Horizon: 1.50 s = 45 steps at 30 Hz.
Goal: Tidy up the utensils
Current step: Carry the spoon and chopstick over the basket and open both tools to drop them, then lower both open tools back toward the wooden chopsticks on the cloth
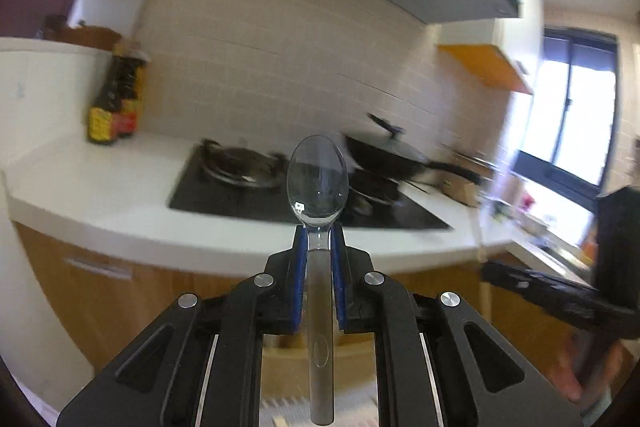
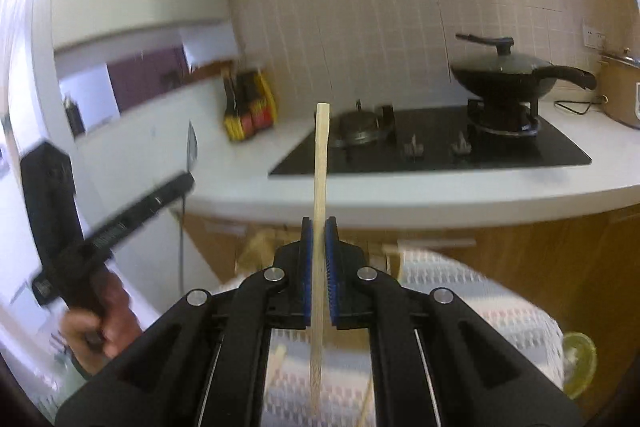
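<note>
Our left gripper (image 1: pixel 319 227) is clamped on a steel spoon (image 1: pixel 317 179), its blue pads pressing the neck so the bowl stands up in front of the hob (image 1: pixel 240 195). Sauce bottles (image 1: pixel 116 99) sit on the counter (image 1: pixel 100 187) to the left, a lidded wok (image 1: pixel 384 155) to the right. Our right gripper (image 2: pixel 319 223) pinches one wooden chopstick (image 2: pixel 321 155), held upright between its pads above a patterned cloth (image 2: pixel 460 291).
</note>
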Available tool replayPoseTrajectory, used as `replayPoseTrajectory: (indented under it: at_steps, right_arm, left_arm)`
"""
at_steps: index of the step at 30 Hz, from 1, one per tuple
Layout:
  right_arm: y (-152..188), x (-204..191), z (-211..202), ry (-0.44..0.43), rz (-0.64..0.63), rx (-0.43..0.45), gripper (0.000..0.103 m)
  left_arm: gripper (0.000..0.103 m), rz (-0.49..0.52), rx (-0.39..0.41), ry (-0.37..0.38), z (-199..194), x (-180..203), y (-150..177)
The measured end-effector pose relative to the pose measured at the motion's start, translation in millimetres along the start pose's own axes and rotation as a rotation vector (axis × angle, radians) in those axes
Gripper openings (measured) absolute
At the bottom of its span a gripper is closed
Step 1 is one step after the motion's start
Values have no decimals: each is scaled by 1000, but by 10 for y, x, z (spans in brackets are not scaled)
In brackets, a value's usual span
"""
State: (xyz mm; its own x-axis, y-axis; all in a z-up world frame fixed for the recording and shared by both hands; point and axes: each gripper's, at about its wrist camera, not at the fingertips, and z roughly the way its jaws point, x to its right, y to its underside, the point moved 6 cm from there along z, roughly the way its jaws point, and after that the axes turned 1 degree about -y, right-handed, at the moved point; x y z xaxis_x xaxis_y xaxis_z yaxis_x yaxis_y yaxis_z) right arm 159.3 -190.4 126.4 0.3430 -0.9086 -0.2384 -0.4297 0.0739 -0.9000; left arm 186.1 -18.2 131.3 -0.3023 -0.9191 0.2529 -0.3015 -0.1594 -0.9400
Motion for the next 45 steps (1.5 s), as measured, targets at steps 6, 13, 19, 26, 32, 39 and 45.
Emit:
replayPoseTrajectory:
  at_steps: [6, 13, 19, 26, 32, 39, 45]
  right_arm:
    - [-237, 243, 253, 59, 19, 132, 5]
    - [-225, 387, 602, 117, 10, 196, 5]
    - [-25, 365, 745, 158, -54, 228, 5]
    - [164, 378, 633, 146, -63, 207, 6]
    - [355, 377, 367, 127, -44, 149, 7]
    - [655, 360, 13, 126, -6, 37, 21]
    - [962, 275, -209, 126, 13, -79, 21]
  left_arm:
    - [10, 3, 74, -13, 413, -39, -6]
    - [10, 18, 144, -81, 671, -136, 100]
    - [10, 34, 153, -91, 743, -167, 212]
    - [18, 32, 137, -63, 683, -197, 330]
    - [36, 50, 122, -48, 409, -171, 374]
    - [52, 80, 71, 1, -107, -77, 460]
    - [56, 102, -89, 32, -437, -21, 759]
